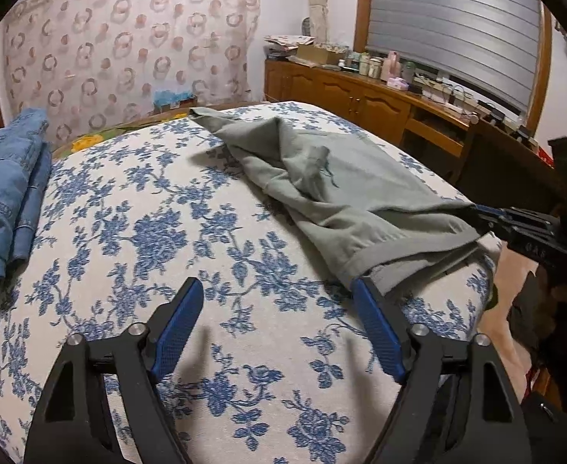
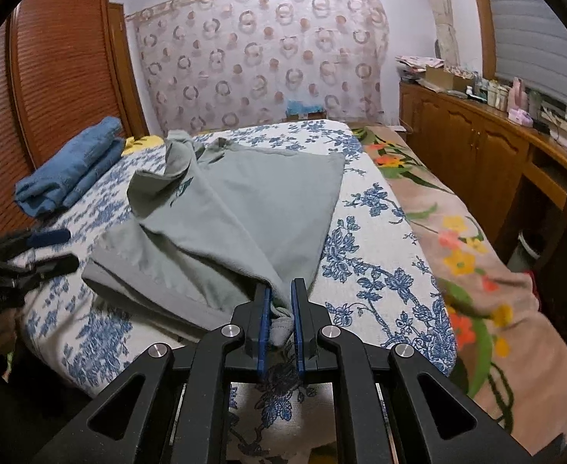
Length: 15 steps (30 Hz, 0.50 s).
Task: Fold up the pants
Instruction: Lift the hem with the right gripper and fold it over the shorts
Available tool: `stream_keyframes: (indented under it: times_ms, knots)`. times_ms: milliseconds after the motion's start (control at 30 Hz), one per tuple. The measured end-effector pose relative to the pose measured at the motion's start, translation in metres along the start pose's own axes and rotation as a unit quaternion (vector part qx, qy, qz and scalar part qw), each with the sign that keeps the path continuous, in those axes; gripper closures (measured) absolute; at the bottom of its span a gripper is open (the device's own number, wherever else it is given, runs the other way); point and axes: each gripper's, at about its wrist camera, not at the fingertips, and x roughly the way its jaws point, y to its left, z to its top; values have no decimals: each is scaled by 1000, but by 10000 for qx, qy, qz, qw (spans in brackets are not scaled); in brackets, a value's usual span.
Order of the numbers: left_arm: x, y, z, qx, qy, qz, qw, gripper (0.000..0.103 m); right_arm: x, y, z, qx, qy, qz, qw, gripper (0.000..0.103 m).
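Grey-green pants point(image 1: 322, 178) lie crumpled on the blue-flowered bed cover point(image 1: 148, 232), running from the far middle toward the near right edge. My left gripper point(image 1: 277, 286) is open above the cover. Its right fingertip point(image 1: 361, 286) sits at the pants' near hem, and nothing is between the pads. My right gripper point(image 2: 281, 294) is shut on a bunched edge of the pants point(image 2: 237, 201), with cloth pinched between its blue pads. In the left wrist view the right gripper point(image 1: 488, 216) reaches in from the right. In the right wrist view the left gripper point(image 2: 61, 249) shows at the left.
Folded blue jeans point(image 1: 5, 193) point(image 2: 70, 170) sit at the bed's far left. A wooden sideboard point(image 2: 477, 147) crowded with bottles runs along the right under a shuttered window. Louvred wardrobe doors point(image 2: 59, 58) stand on the left. A flowered pink blanket point(image 2: 457, 251) hangs off the bed's right side.
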Motion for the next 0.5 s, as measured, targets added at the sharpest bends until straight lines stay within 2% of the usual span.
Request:
stream_keyframes:
  times_ms: [67, 100, 300, 500]
  knots:
    - [1, -1, 0, 8, 32, -55, 10000, 36, -3, -3, -3, 76, -25, -28, 10000, 75]
    - [1, -2, 0, 18, 31, -113, 9999, 42, -5, -4, -4, 71, -63, -10, 10000, 74]
    - [0, -13, 3, 133, 66, -440, 9989, 60, -9, -4, -9, 37, -75, -42, 10000, 73]
    - [11, -22, 9, 237, 208, -681, 9972, 73, -6, -4, -9, 41, -16, -45, 10000, 73]
